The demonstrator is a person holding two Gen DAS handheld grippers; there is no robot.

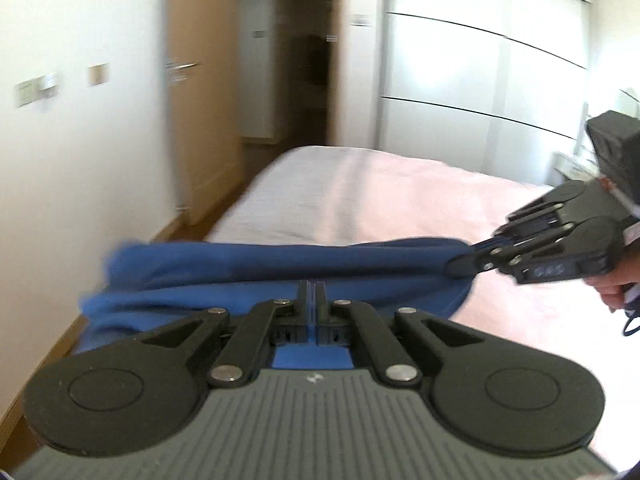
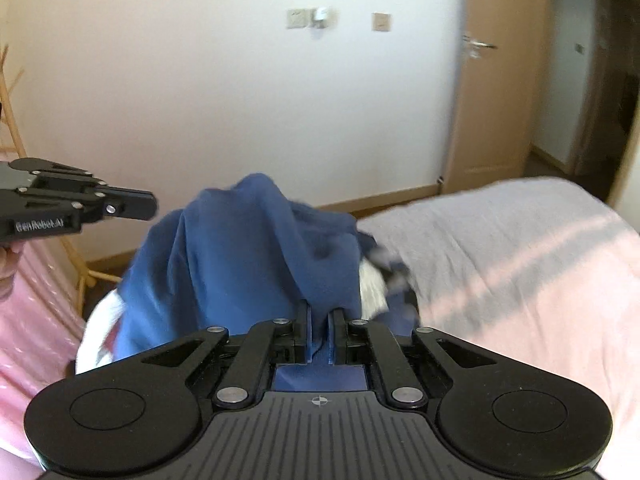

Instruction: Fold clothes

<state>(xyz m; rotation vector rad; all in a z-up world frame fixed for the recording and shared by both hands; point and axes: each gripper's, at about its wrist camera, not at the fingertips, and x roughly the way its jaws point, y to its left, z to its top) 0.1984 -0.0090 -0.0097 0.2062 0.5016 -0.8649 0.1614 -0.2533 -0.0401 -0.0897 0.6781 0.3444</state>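
Both grippers' jaws clench the blue garment (image 1: 256, 264), stretched sideways above the bed (image 1: 360, 200).

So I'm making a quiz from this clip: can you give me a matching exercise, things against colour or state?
Things:
1. garment
2. bed cover
3. left gripper
4. door

Colour or state:
a. pale pink
b. light wood
c. blue
d. jaws shut

Pairs: 1-c, 2-a, 3-d, 4-b
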